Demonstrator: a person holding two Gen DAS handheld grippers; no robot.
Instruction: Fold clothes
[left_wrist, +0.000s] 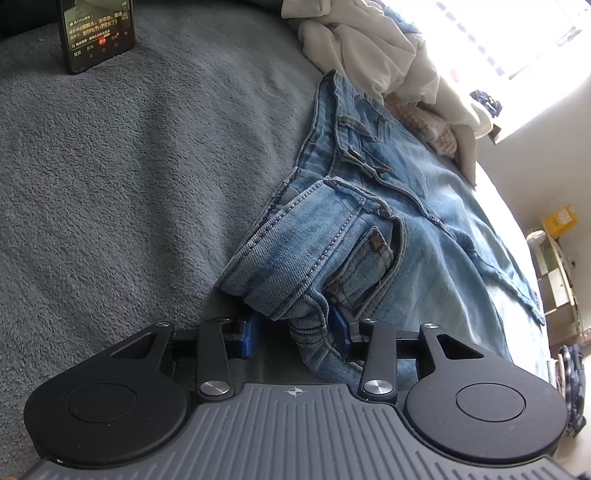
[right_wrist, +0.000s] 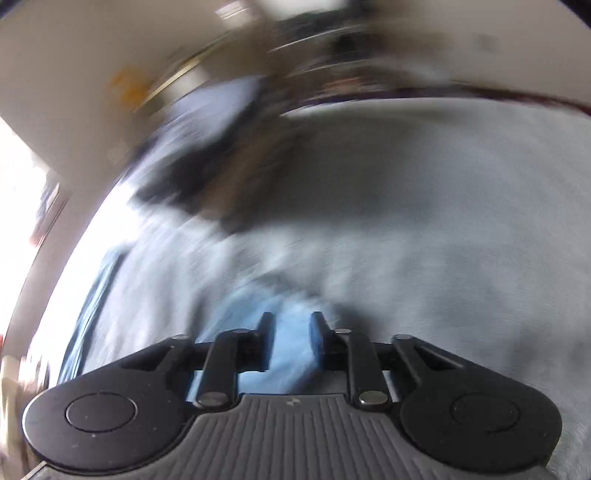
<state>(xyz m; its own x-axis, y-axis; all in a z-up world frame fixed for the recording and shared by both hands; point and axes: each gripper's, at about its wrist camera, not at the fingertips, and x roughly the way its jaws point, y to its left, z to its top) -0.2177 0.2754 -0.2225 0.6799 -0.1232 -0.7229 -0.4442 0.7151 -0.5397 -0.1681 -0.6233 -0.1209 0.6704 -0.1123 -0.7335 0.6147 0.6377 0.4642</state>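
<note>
While a pair of jeans (left_wrist: 388, 206) lies spread on a grey blanket (left_wrist: 129, 184), a bunched fold of its denim is seen between the blue pads of the left gripper (left_wrist: 299, 332), which appears clamped on it. The right gripper (right_wrist: 291, 332), in a badly blurred view, is shown with its jaws apart over pale blue cloth, nothing visibly pinched. A pile of white clothes (left_wrist: 369, 48) and a phone (left_wrist: 98, 33) are kept beyond. The fold is best made, it is judged, if a second corner is gripped and both are carried across evenly.
</note>
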